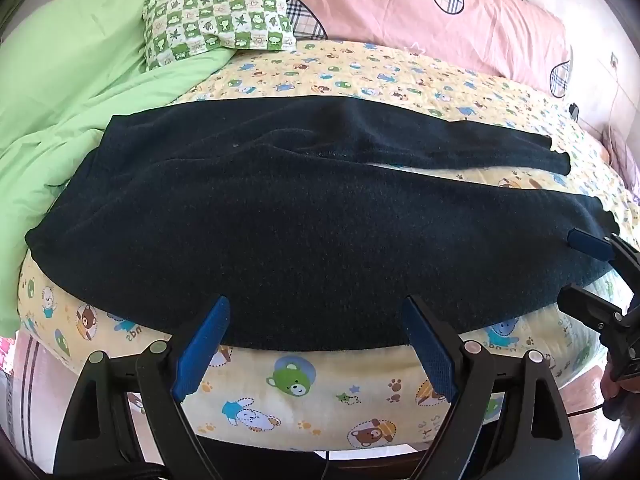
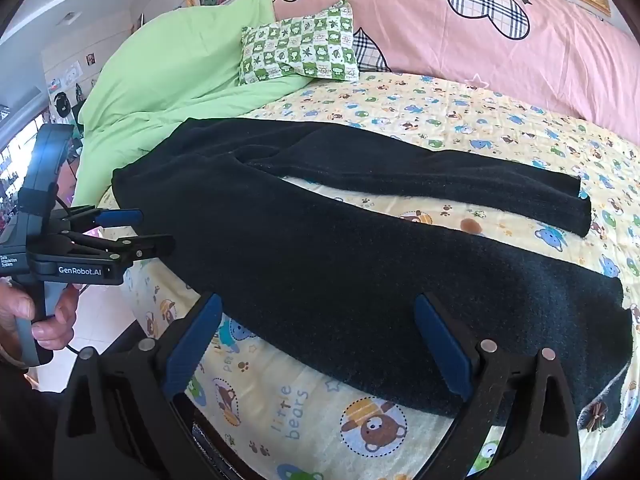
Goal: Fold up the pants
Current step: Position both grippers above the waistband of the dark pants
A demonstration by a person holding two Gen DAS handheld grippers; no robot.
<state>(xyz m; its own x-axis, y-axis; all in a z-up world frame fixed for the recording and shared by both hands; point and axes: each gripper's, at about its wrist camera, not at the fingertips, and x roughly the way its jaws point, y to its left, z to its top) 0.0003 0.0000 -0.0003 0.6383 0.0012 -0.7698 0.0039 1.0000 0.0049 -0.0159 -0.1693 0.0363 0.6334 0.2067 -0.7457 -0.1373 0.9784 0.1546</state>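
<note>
Pants (image 1: 304, 220) lie spread flat across the bed, waistband toward the green duvet and both legs running out to the cuffs, with a strip of sheet showing between the legs. No fold looks made yet, so I judge the whole job is ahead of me: one leg over the other, then the length doubled up.

My left gripper (image 1: 316, 340) is spread wide with nothing between its blue pads, poised at the near edge of the fabric around the seat. My right gripper (image 2: 318, 344) is likewise wide apart and empty, over the near leg not far from its cuff; I cannot tell whether the pads touch the cloth.

Outward from there, the fabric is a thick, matte black fleece with a slightly nubby pile, soft-edged and heavy-looking, so I expect it to drape rather than crease sharply. The bed sheet (image 1: 320, 400) is smooth yellow cotton printed with cartoon bears. Beyond sit the rumpled green duvet (image 1: 80, 92), a green checked pillow (image 1: 218, 16) and a pink headboard cover (image 1: 420, 12).
</note>
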